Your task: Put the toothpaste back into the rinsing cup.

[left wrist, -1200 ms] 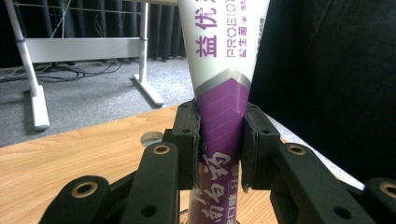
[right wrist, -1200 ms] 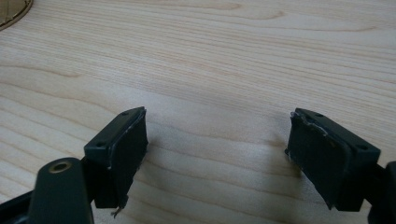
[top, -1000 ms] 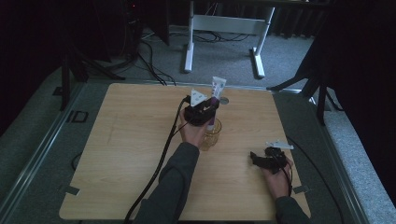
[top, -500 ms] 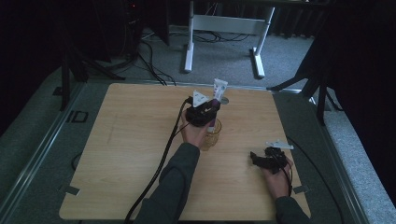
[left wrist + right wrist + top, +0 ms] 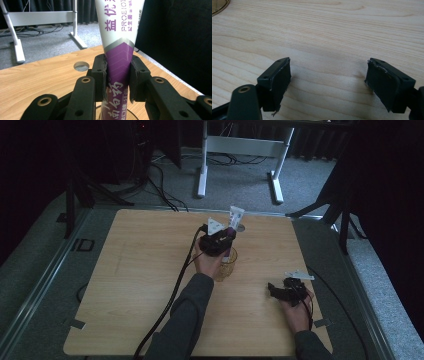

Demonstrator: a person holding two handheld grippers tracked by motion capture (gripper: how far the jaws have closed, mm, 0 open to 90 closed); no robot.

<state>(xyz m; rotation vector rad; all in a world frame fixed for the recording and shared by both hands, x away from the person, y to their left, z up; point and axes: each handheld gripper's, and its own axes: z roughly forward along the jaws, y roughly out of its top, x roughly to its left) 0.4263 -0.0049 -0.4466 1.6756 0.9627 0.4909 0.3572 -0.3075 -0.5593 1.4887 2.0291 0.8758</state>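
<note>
Purple-and-white tube pinched upright in left gripper, tail up, lower end inside amber glass cup mid-table toward far edge; right gripper gaping empty near right edge.

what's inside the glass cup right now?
The tube, white above and purple below, stands in the glass cup, clamped by the left gripper. Its lower end and the cup's bottom are covered by the gripper and hand.
</note>
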